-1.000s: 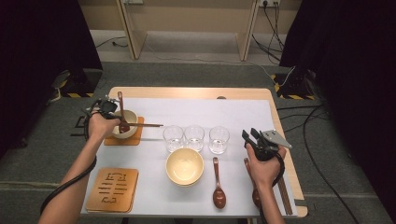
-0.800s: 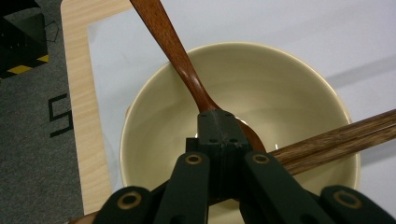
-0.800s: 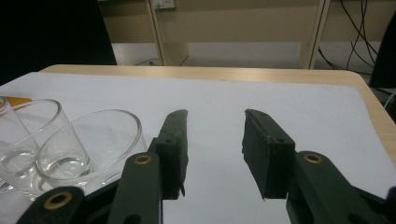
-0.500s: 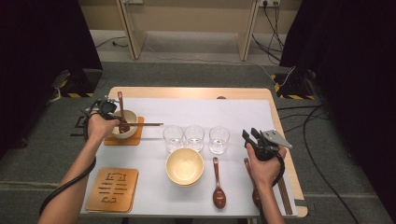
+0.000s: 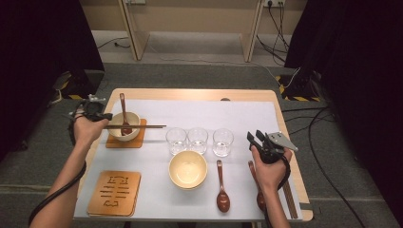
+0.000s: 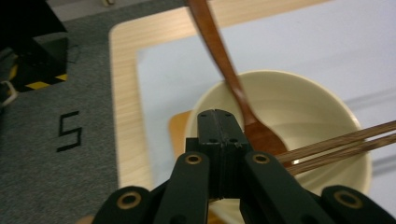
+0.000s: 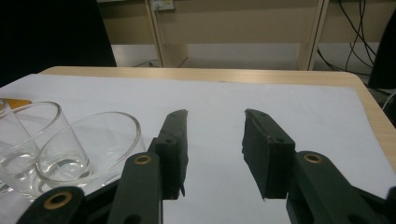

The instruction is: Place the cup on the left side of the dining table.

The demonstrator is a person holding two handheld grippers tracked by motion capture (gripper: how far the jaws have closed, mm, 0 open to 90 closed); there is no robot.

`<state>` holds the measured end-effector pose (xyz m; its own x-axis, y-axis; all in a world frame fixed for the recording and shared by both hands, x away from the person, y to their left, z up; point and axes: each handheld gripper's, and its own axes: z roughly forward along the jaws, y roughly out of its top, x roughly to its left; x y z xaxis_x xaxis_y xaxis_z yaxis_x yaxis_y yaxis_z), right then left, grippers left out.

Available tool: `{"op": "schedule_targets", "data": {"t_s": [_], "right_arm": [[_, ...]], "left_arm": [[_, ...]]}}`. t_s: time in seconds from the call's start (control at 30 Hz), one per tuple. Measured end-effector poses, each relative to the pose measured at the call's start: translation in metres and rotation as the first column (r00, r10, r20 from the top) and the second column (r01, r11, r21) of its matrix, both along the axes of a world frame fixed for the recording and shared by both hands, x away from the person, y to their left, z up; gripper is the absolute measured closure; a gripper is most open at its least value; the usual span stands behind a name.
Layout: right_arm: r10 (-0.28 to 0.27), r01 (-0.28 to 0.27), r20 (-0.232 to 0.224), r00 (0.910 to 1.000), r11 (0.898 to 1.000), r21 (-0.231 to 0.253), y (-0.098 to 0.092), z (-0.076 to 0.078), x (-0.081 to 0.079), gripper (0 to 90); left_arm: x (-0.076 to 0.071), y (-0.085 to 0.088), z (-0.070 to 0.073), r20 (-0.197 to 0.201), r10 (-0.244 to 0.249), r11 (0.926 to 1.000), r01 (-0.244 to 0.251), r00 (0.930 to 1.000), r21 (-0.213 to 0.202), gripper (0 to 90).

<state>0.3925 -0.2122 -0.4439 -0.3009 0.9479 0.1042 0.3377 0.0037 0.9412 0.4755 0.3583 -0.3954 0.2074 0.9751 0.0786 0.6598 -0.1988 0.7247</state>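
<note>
A wooden counter [image 5: 199,95] under a white sheet stands in a dark-curtained room, laid as for place settings. Nearest the person, a slotted coaster [image 5: 114,192] lies bare, well in front of the left bowl [image 5: 124,124], probably waiting for the middle bowl [image 5: 188,169]. Right of that bowl lies a spoon [image 5: 222,187], and past it the right gripper [image 5: 254,139] hangs idle, jaws apart on nothing. Three glasses [image 5: 198,140] line up behind the middle bowl. The left bowl sits on its own coaster with a spoon [image 5: 124,114] inside. The left gripper [image 5: 105,117], jaws together, is just beside its near rim, the chopsticks [image 5: 135,126] laid level across the rim, so they rest ready for eating.
</note>
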Motion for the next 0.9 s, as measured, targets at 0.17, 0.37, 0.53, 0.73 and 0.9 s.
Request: {"op": "schedule_targets", "data": {"t_s": [0.17,0.37,0.53,0.73,0.9], "right_arm": [[0.000,0.000,-0.001,1.0000,1.000,0.001,0.000,0.000,0.000,60.4],[-0.002,0.002,-0.002,1.0000,1.000,0.002,0.000,0.001,0.000,60.4],[-0.002,0.002,-0.001,1.0000,1.000,0.002,0.000,0.001,0.000,60.3],[-0.003,0.003,-0.002,1.0000,1.000,0.000,0.000,0.000,0.000,60.4],[-0.005,0.005,-0.002,1.0000,1.000,0.001,-0.001,0.000,0.000,60.4]], "left_arm": [[-0.011,0.029,0.001,0.012,0.069,0.9972,-0.070,0.9975,0.028,89.3],[-0.019,0.051,-0.016,-0.033,0.119,0.9912,-0.117,0.9923,0.063,89.3],[-0.022,0.055,-0.028,-0.059,0.116,0.9922,-0.113,0.9914,0.052,89.3],[-0.021,0.052,-0.033,-0.073,0.101,0.9944,-0.098,0.9922,0.039,89.2],[-0.021,0.048,-0.036,-0.074,0.094,0.9953,-0.092,0.9927,0.030,89.3]]}}
